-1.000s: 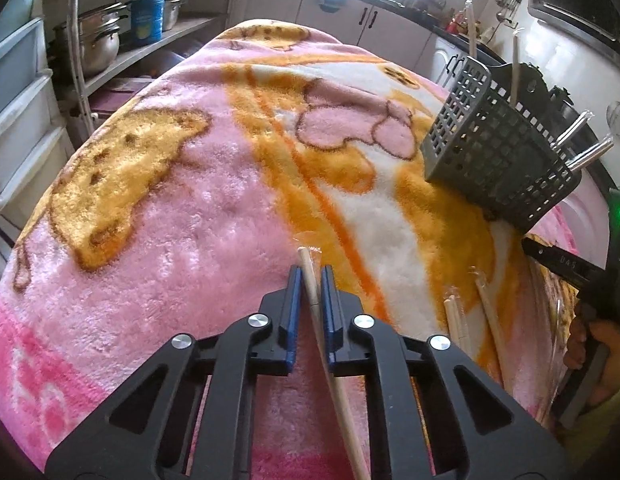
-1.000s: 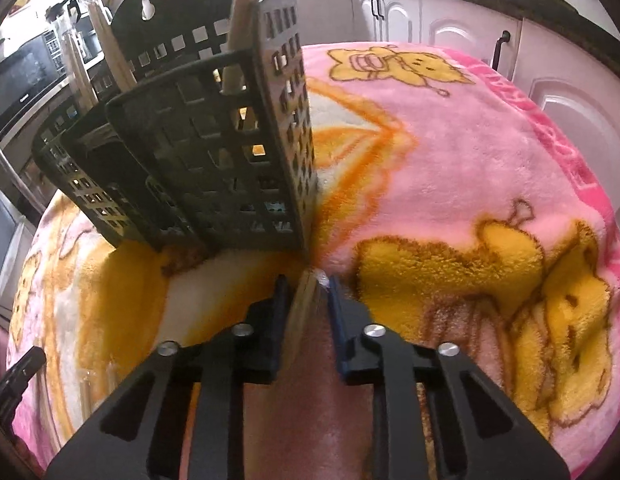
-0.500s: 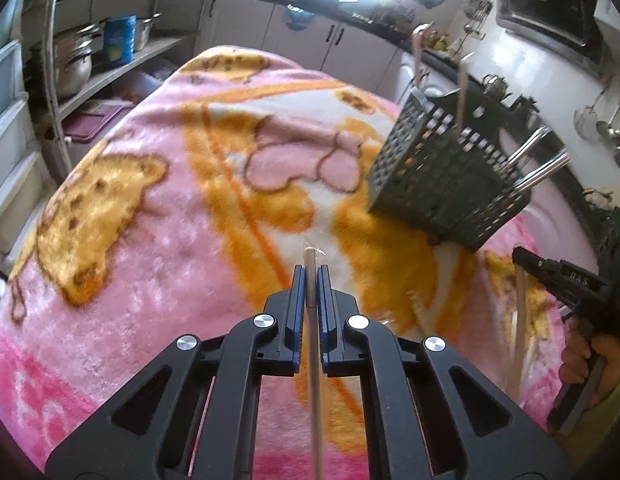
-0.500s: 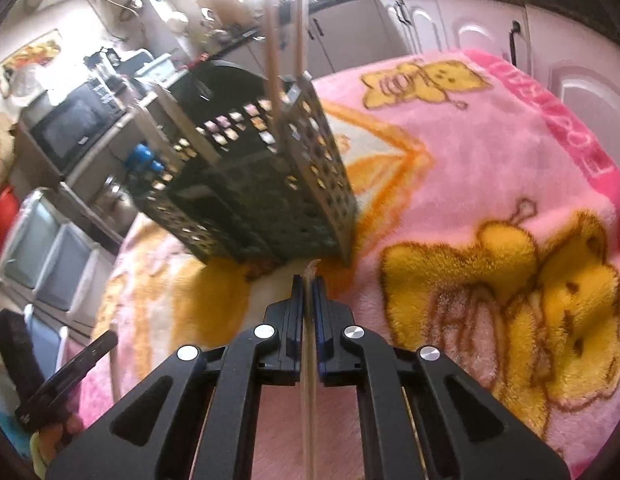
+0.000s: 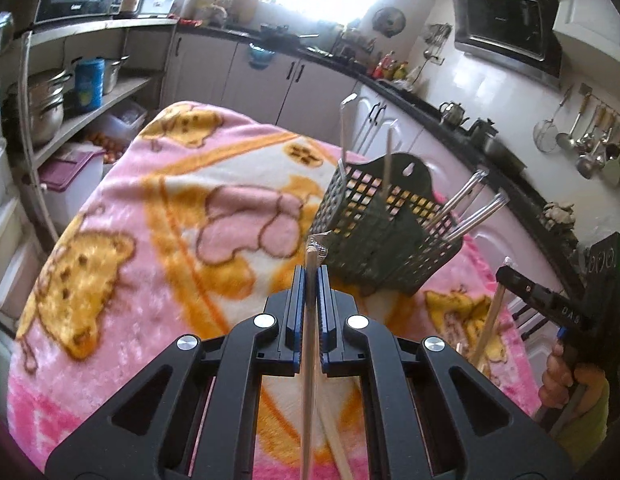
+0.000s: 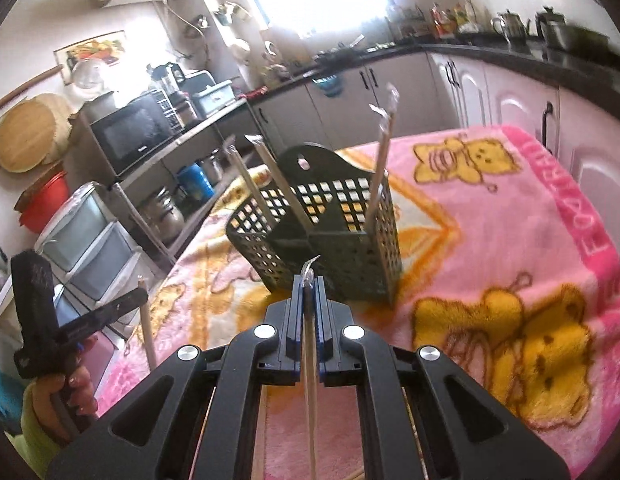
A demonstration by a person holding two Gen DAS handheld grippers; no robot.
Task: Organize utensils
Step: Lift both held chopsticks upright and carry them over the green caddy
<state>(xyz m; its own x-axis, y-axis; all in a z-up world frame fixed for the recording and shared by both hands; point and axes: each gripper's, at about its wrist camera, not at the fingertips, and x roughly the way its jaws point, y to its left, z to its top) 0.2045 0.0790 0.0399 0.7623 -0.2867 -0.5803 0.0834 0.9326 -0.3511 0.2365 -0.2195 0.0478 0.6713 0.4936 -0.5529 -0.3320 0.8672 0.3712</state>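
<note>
L gripper (image 5: pixel 310 280) fingers are clamping on a wrapped chopstick pair (image 5: pixel 309 344); R gripper (image 6: pixel 309 290) fingers are pinching a second wrapped chopstick pair (image 6: pixel 310 384) the same way, wrapper tips poking just past both.

Change vs a sec ago: both grippers were low over the blanket (image 5: pixel 150 248), R one not yet fully closed. Now both are riding well above it w/ sticks off the surface, cameras looking down into the dark utensil basket (image 5: pixel 384 236). Means both pickups are prob done; the carry to the basket is underway, drop-in still to do.

Basket is sitting on the blanket-covered worktop, ahead-right of L, straight ahead of R. It's already holding several wrapped sticks (image 6: pixel 380 172) in one compartment and more leaning out of the other (image 6: pixel 270 184).

Room: air above the basket rim looks open, but the standing sticks are crowding the openings, so a new pair could snag on them. Grippers are well apart. Blanket edge is dropping off near the cabinets (image 6: pixel 510 96) on R side and the shelf w/ pots (image 5: pixel 50 108) on L; neither is in the path.
</note>
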